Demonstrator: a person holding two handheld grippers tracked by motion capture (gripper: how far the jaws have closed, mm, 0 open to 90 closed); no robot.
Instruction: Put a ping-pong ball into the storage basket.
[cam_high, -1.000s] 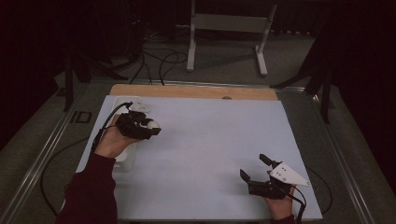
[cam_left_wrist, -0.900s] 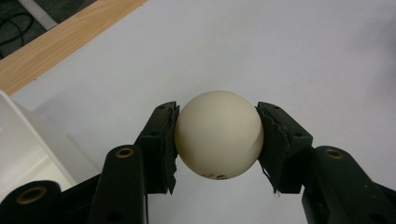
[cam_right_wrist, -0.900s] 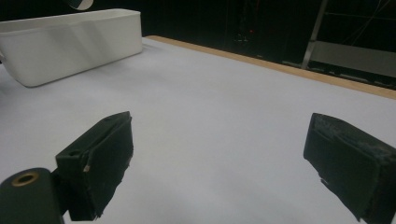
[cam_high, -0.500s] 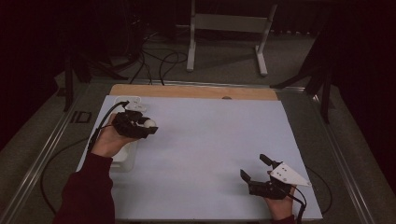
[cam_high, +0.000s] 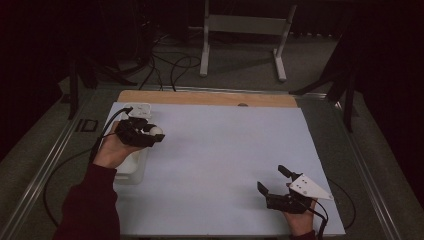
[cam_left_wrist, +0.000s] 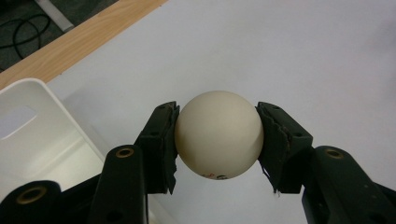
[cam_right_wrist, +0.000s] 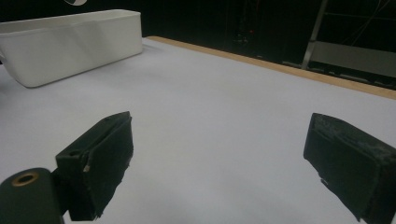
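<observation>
Notably: left gripper (cam_left_wrist: 217, 135) clenched on cream ball (cam_left_wrist: 218, 134), small print on ball's underside legible in left gripper view; white bin (cam_left_wrist: 42, 135) beside its left jaw. Right gripper (cam_right_wrist: 219, 163) released, jaws wide, bin (cam_right_wrist: 70, 39) far ahead.

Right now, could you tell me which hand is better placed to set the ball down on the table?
Left. The left gripper already clamps the ball beside the bin; the right gripper rests open and empty.

A cream-white ball (cam_left_wrist: 218, 134) with small red and dark print near its underside sits between the black jaws of the left gripper (cam_left_wrist: 217, 140). Beside it, a white bin (cam_left_wrist: 42, 135). Under both grippers a pale blue-white sheet (cam_high: 225, 160), edged beyond by light wood (cam_high: 210, 98). The right gripper (cam_high: 272, 181) is black with a grey plate; the sleeve (cam_high: 92, 210) is dark red.
</observation>
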